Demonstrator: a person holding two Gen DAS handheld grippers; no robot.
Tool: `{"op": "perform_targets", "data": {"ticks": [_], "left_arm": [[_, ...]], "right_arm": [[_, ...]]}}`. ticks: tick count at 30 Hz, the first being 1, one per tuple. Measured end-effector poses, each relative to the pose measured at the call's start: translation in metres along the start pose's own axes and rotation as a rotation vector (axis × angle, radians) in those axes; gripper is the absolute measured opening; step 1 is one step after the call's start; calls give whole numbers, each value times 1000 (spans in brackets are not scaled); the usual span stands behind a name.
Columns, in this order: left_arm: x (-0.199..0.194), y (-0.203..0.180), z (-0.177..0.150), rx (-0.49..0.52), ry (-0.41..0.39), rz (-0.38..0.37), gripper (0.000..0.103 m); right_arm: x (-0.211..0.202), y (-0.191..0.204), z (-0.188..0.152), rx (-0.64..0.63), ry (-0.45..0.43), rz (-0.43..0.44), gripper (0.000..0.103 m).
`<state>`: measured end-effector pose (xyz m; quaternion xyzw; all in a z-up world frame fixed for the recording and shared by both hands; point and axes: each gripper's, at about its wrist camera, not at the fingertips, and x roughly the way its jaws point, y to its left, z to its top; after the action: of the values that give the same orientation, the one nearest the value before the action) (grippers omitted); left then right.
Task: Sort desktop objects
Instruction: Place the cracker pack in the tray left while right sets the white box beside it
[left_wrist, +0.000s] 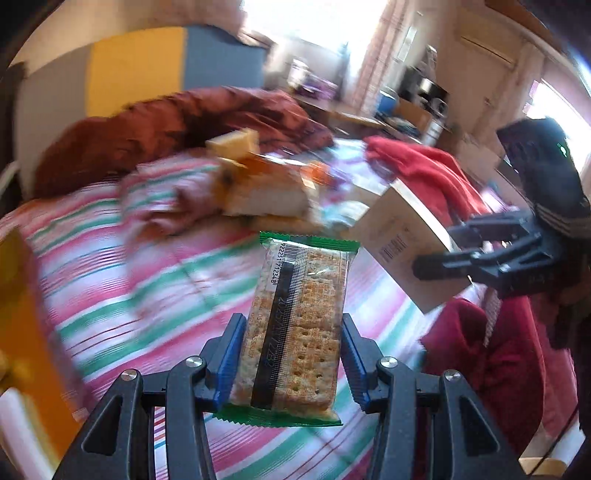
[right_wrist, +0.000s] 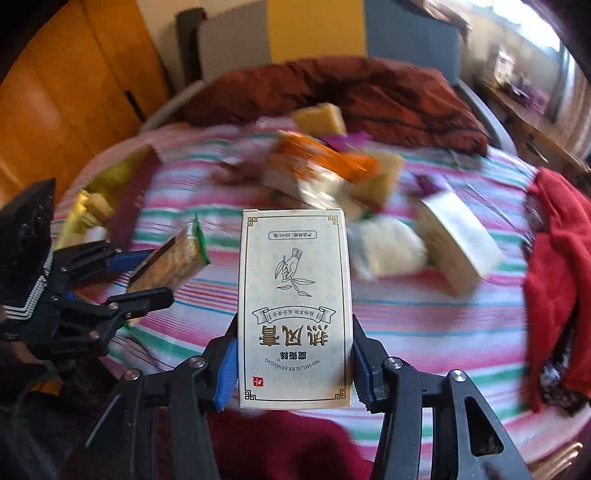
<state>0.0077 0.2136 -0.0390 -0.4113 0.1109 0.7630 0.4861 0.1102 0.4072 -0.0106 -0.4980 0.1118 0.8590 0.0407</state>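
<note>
My left gripper (left_wrist: 293, 354) is shut on a cracker packet (left_wrist: 299, 325) with green ends and holds it above the striped bedsheet (left_wrist: 147, 295). It also shows in the right wrist view (right_wrist: 147, 273), with the packet (right_wrist: 170, 262). My right gripper (right_wrist: 293, 363) is shut on a cream carton (right_wrist: 294, 306) with Chinese print. That carton (left_wrist: 399, 243) and gripper (left_wrist: 443, 251) show at the right of the left wrist view. A blurred heap of snack packets (right_wrist: 325, 173) lies on the sheet beyond.
A second cream box (right_wrist: 458, 240) and a white wad (right_wrist: 384, 247) lie right of centre. A yellow packet (right_wrist: 92, 206) lies at left. A dark red quilt (right_wrist: 332, 92) is at the back and red clothes (right_wrist: 557, 266) at the right. An orange cabinet (right_wrist: 66, 92) stands at left.
</note>
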Motion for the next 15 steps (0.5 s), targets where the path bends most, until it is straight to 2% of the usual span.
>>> {"op": "perform_targets", "data": {"ticks": [8, 15], "left_arm": [[-79, 89, -18, -232, -125, 192, 50], [-136, 186, -37, -379, -162, 457, 50]], "right_arm": [[32, 93, 47, -83, -44, 194, 51], [86, 202, 115, -160, 3, 366, 51]]}}
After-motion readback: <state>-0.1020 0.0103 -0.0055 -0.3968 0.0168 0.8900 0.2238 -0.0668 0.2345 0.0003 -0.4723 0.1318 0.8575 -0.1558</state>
